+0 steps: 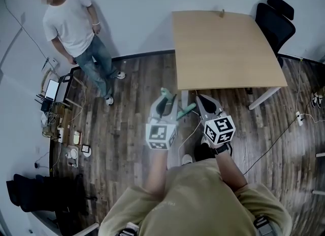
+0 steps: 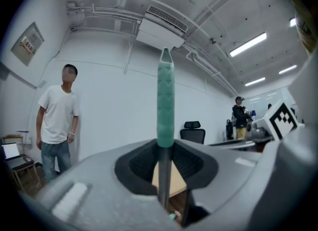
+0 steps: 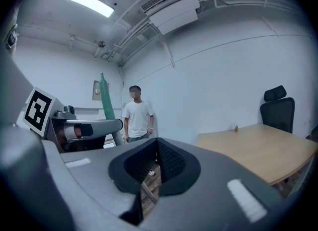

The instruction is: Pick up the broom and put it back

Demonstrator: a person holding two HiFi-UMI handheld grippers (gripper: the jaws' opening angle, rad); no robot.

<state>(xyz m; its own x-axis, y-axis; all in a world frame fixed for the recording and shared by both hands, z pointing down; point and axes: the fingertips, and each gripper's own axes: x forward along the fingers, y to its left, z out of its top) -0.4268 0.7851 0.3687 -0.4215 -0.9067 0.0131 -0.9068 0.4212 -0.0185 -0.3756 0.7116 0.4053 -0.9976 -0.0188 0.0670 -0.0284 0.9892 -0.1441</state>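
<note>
The broom's handle (image 2: 165, 101) stands upright between my left gripper's (image 2: 165, 148) pads, a green ribbed grip above and a dark pole below. That gripper is shut on the handle. In the head view the left gripper (image 1: 165, 100) is raised in front of my chest with the green grip's top (image 1: 165, 93) poking above it. A green part (image 1: 188, 109) shows lower down between the two grippers. My right gripper (image 1: 203, 100) hangs just right of it; its pads (image 3: 169, 163) meet at the tip with nothing seen between them. The green handle (image 3: 104, 98) shows to its left.
A wooden table (image 1: 223, 47) stands ahead on the right, with a black office chair (image 1: 274, 22) behind it. A person (image 1: 76, 32) stands by the far wall. A laptop and clutter (image 1: 56, 90) line the left wall. Cables and a power strip (image 1: 299, 118) lie on the floor at right.
</note>
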